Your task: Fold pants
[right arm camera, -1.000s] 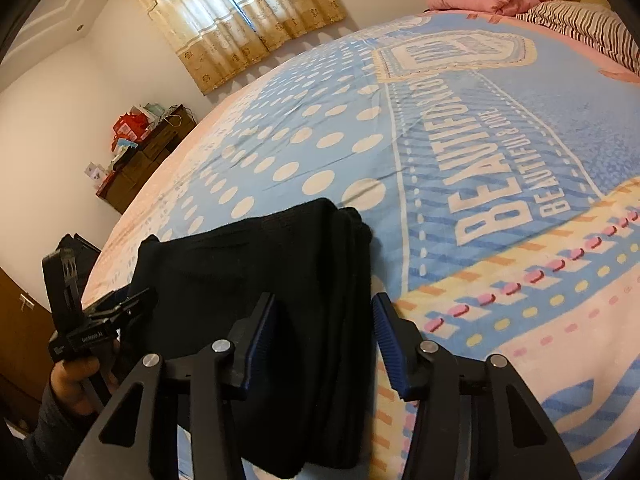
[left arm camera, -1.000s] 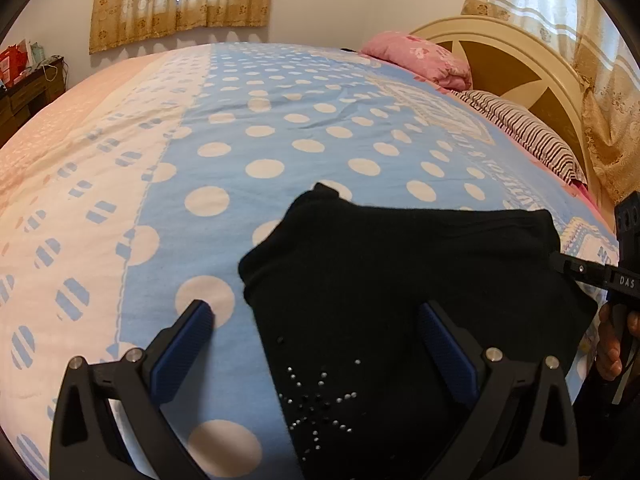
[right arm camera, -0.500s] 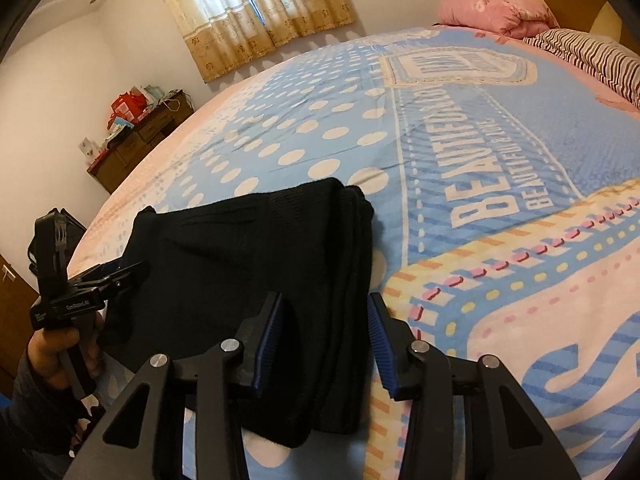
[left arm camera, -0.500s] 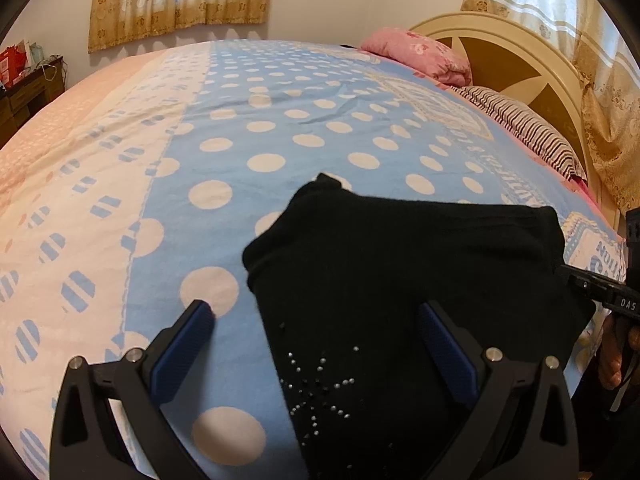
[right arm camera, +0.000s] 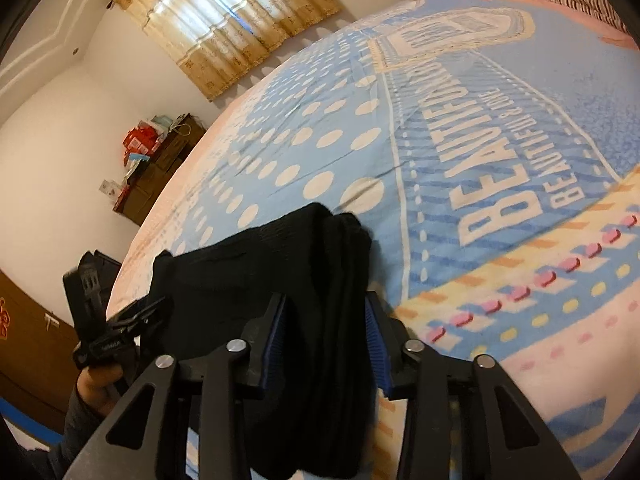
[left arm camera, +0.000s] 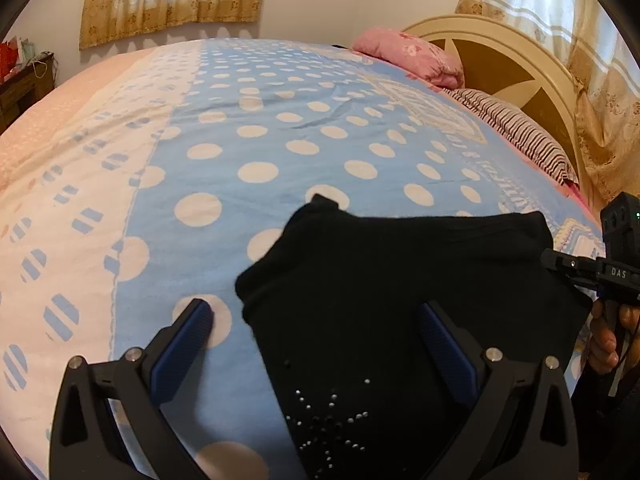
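Observation:
The black pants (left arm camera: 400, 280) lie folded into a thick stack on the bed; small studs show on the near part. My left gripper (left arm camera: 316, 328) is wide open just above the stack's left end, one finger over the sheet, one over the cloth. In the right wrist view the pants (right arm camera: 280, 280) show their layered folded edge. My right gripper (right arm camera: 326, 320) is partly open, its blue pads on either side of that edge without clamping it. The right gripper also shows in the left wrist view (left arm camera: 592, 272), and the left one in the right wrist view (right arm camera: 120, 320).
The bed has a blue polka-dot and pink sheet (left arm camera: 240, 140) with printed lettering (right arm camera: 500, 168). A pink pillow (left arm camera: 408, 52), a striped pillow (left arm camera: 516, 128) and the headboard (left arm camera: 500, 48) are at the far right. A wooden dresser (right arm camera: 160, 168) stands by the wall.
The right gripper's fingers have come closer together around the folded edge and the view has tilted. The left gripper has stayed open and almost still.

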The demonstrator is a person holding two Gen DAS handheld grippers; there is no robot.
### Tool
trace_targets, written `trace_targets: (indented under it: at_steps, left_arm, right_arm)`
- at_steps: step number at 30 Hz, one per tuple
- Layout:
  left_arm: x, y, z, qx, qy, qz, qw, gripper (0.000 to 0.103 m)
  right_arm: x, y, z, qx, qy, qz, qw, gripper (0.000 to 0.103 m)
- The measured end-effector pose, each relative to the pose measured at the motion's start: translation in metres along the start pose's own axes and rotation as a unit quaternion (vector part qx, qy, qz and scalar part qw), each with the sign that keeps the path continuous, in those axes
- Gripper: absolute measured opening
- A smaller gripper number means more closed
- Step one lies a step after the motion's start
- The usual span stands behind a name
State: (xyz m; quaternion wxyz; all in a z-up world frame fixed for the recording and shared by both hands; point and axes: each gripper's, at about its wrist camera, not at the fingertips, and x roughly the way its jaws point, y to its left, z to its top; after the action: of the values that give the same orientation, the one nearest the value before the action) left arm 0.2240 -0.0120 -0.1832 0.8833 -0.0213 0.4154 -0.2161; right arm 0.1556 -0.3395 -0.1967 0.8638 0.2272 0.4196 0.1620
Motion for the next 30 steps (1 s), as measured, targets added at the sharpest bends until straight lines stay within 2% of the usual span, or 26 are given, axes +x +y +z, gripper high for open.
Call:
trace_targets:
  at_steps: [5, 7, 11, 14, 16, 18, 21, 27, 30]
  left_arm:
    - [-0.003, 0.001, 0.0, -0.001, -0.003, -0.013, 0.9999, 0.101]
    - [-0.006, -0.002, -0.003, 0.002, -0.012, -0.022, 0.9997, 0.086]
    - [-0.009, -0.003, -0.004, -0.003, -0.015, -0.035, 0.9993, 0.078]
    - [-0.011, 0.0, -0.004, -0.016, -0.016, -0.044, 0.9988, 0.067]
    - [-0.012, 0.001, -0.003, -0.021, -0.015, -0.051, 0.9983, 0.054]
    - [-0.015, -0.002, -0.003, -0.019, -0.016, -0.051, 0.9984, 0.048]
    - [-0.019, -0.003, -0.003, -0.022, -0.021, -0.054, 0.9981, 0.034]
    - [-0.028, -0.007, -0.001, -0.02, -0.033, -0.048, 0.9981, 0.02]
    - [-0.031, -0.007, 0.0, -0.018, -0.034, -0.047, 0.9981, 0.018]
  right_arm:
    - [0.002, -0.002, 0.001, 0.01, 0.0, 0.009, 1.0, 0.034]
    - [-0.001, 0.005, -0.001, -0.003, -0.007, -0.007, 1.0, 0.032]
    - [-0.008, 0.03, -0.007, -0.058, -0.025, -0.043, 0.997, 0.028]
    - [-0.01, 0.03, -0.01, -0.058, -0.028, -0.042, 0.997, 0.027]
    - [-0.012, 0.029, -0.01, -0.053, -0.03, -0.037, 0.997, 0.027]
    - [-0.014, 0.031, -0.01, -0.057, -0.033, -0.04, 0.997, 0.027]
    - [-0.018, 0.039, -0.011, -0.068, -0.039, -0.044, 0.996, 0.027]
    - [-0.027, 0.055, -0.007, -0.082, -0.047, -0.039, 0.995, 0.026]
    - [-0.031, 0.065, -0.004, -0.093, -0.05, -0.037, 0.994, 0.026]
